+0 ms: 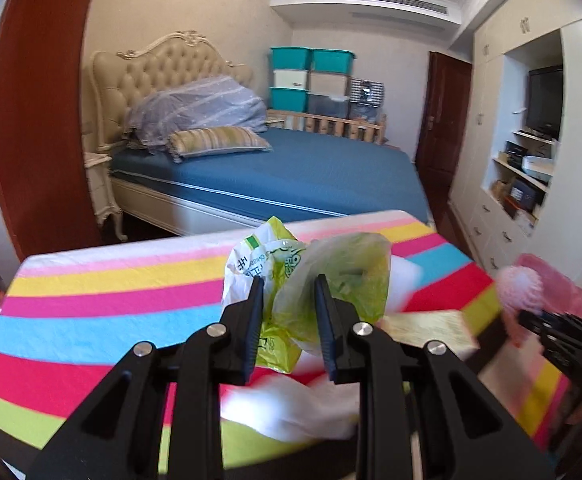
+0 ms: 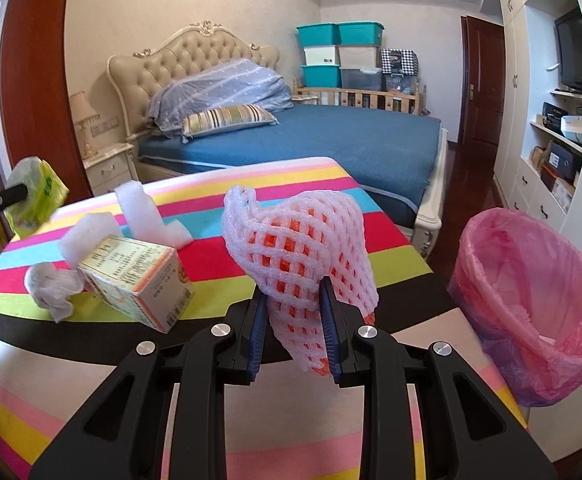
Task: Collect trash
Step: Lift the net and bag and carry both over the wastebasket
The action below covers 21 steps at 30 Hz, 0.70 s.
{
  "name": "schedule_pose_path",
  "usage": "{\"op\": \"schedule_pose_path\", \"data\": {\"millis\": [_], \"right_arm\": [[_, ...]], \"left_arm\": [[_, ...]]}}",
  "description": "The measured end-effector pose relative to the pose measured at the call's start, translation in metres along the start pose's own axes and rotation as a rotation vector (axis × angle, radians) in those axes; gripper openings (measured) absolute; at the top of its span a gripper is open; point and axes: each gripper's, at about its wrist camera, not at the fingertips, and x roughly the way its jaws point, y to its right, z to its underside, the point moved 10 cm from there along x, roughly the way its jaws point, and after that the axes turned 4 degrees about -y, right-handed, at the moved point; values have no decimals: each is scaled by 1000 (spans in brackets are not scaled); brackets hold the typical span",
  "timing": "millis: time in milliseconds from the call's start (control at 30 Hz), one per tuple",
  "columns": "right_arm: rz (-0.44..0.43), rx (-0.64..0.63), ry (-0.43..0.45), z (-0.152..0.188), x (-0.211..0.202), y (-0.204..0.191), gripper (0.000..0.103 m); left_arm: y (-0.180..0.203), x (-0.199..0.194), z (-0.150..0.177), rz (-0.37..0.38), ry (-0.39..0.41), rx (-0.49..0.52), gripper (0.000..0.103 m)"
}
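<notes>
My left gripper (image 1: pixel 289 284) is shut on a crumpled green and white plastic bag (image 1: pixel 311 280), held above the striped table (image 1: pixel 91 320). The same bag (image 2: pixel 35 196) shows at the far left of the right wrist view. My right gripper (image 2: pixel 293 292) is shut on a pink foam fruit net (image 2: pixel 299 248) with something orange inside, lifted over the table's near edge. On the table (image 2: pixel 379 264) lie a printed carton (image 2: pixel 139 280), a crumpled white tissue (image 2: pixel 51 286) and white foam pieces (image 2: pixel 147 216). A bin with a pink liner (image 2: pixel 531 304) stands to the right of the table.
Beyond the table is a bed with a blue sheet (image 2: pixel 331 140), a nightstand with a lamp (image 2: pixel 87 132) at its left. Stacked storage boxes (image 2: pixel 339 56) stand at the back wall. White cupboards with shelves (image 2: pixel 551 140) line the right side.
</notes>
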Motion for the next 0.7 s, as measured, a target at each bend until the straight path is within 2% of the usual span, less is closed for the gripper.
{"op": "schedule_pose_path", "data": {"millis": [133, 400, 700], "right_arm": [[-23, 17, 4, 3, -8, -3, 25], [-20, 34, 16, 8, -33, 5, 26], [-13, 63, 10, 14, -42, 21, 26]], "left_arm": [[42, -7, 9, 59, -9, 56, 25], [113, 4, 24, 141, -45, 156, 25], [169, 24, 41, 216, -88, 246, 26]]}}
